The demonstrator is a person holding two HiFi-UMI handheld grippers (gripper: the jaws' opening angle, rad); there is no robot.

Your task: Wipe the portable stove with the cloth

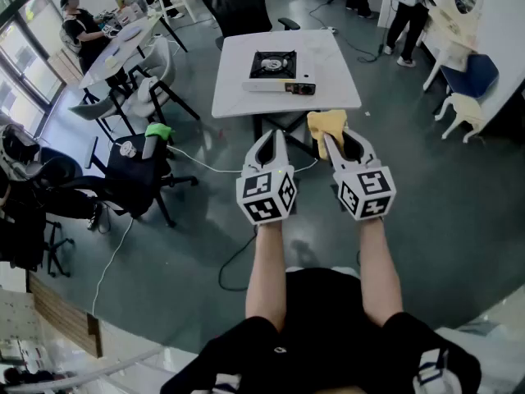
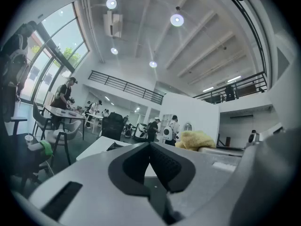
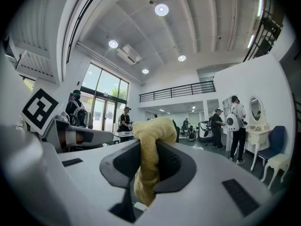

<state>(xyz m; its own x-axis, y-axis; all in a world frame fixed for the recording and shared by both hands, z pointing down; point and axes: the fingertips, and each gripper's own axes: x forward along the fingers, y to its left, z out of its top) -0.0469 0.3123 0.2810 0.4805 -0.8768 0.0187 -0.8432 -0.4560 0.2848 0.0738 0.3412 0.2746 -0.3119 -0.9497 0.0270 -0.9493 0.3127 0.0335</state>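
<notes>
A portable stove with a black burner top and a white body sits on a white square table, far ahead of both grippers. My right gripper is shut on a yellow cloth, which bunches above its jaws and hangs down between them in the right gripper view. My left gripper is shut with nothing in it, level with the right one. In the left gripper view, the cloth shows beyond the shut left gripper. Both grippers are held in the air short of the table.
Black office chairs with a green item stand to the left. A white cable trails across the grey floor. Another white table with a person is at the far left. A white stool stands at right.
</notes>
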